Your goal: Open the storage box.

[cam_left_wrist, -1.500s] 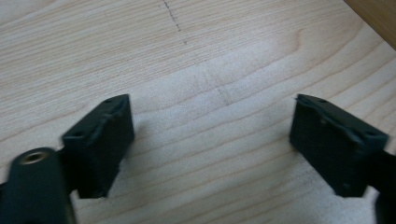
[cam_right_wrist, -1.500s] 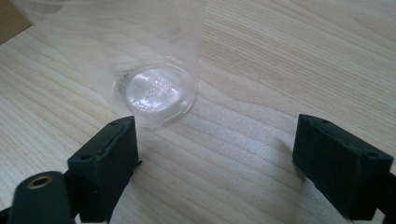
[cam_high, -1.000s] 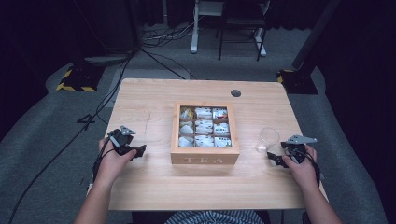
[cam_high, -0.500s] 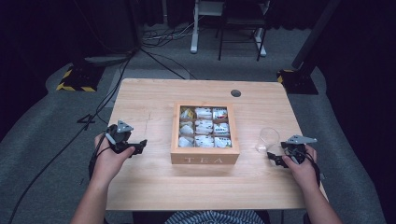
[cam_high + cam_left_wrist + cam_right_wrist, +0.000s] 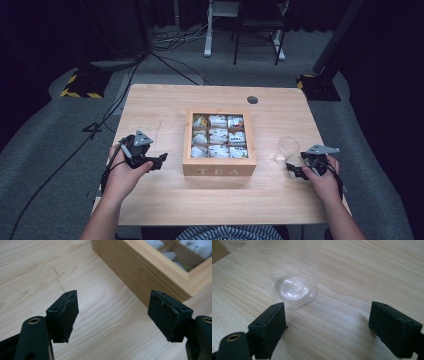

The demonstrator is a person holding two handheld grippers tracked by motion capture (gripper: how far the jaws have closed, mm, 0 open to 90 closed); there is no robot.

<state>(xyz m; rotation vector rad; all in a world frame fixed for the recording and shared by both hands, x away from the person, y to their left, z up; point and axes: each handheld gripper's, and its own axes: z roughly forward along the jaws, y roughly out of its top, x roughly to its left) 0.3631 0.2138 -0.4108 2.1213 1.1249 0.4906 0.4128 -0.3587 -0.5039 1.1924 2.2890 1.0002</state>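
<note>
A wooden box marked TEA [image 5: 219, 171] stands open mid-table, its compartments packed with tea bags [image 5: 218, 136]. My left gripper [image 5: 161, 161] hovers just left of the box, open and empty; in the left gripper view [image 5: 112, 315] the box's near corner [image 5: 160, 270] lies ahead to the right. A clear plastic cup [image 5: 288, 149] stands upright right of the box. My right gripper [image 5: 292, 170] sits just before it, open; in the right gripper view [image 5: 327, 325] the cup's base [image 5: 294, 288] is just beyond the left jaw, apart from it.
The light wooden table [image 5: 165, 105] has a round cable hole [image 5: 252, 100] at the back. On the grey floor beyond lie cables [image 5: 165, 60], yellow-black striped stand feet [image 5: 80, 85] and desk legs [image 5: 240, 30]. Bare table surface lies in front of the box.
My left gripper has lifted slightly and turned toward the box. The right gripper has barely moved.
</note>
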